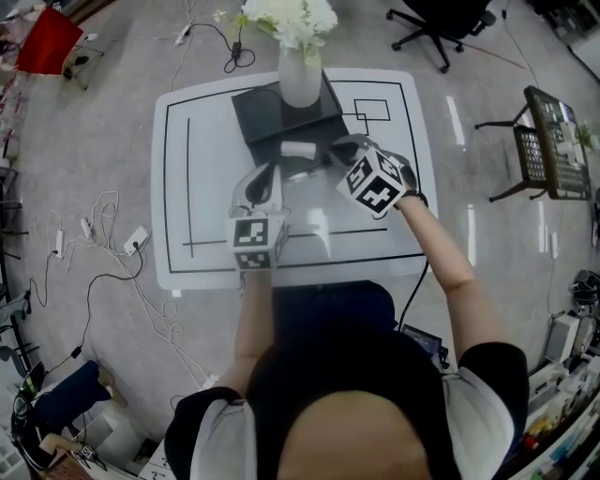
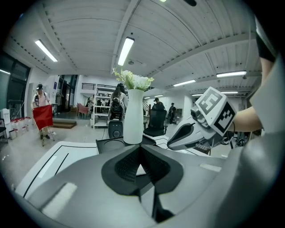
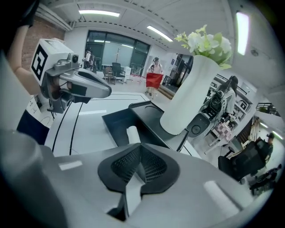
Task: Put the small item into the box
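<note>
A black box (image 1: 258,117) stands at the far middle of the white table (image 1: 202,187). The small item, a white roll (image 1: 298,148), lies inside the box's open front part; in the right gripper view the roll (image 3: 132,133) rests on the box floor (image 3: 116,124) just past my jaws. My right gripper (image 1: 335,148) hovers at the box's near right edge, jaws shut (image 3: 140,153) and holding nothing. My left gripper (image 1: 265,173) sits just in front of the box, jaws shut (image 2: 141,151) with nothing between them. Each gripper shows in the other's view: right (image 2: 173,143), left (image 3: 107,92).
A tall white vase (image 1: 301,75) with white flowers stands on the box's rear part, close behind the roll. Black lines mark the tabletop. Cables (image 1: 112,244) lie on the floor to the left, an office chair (image 1: 441,23) and a side table (image 1: 548,141) stand beyond.
</note>
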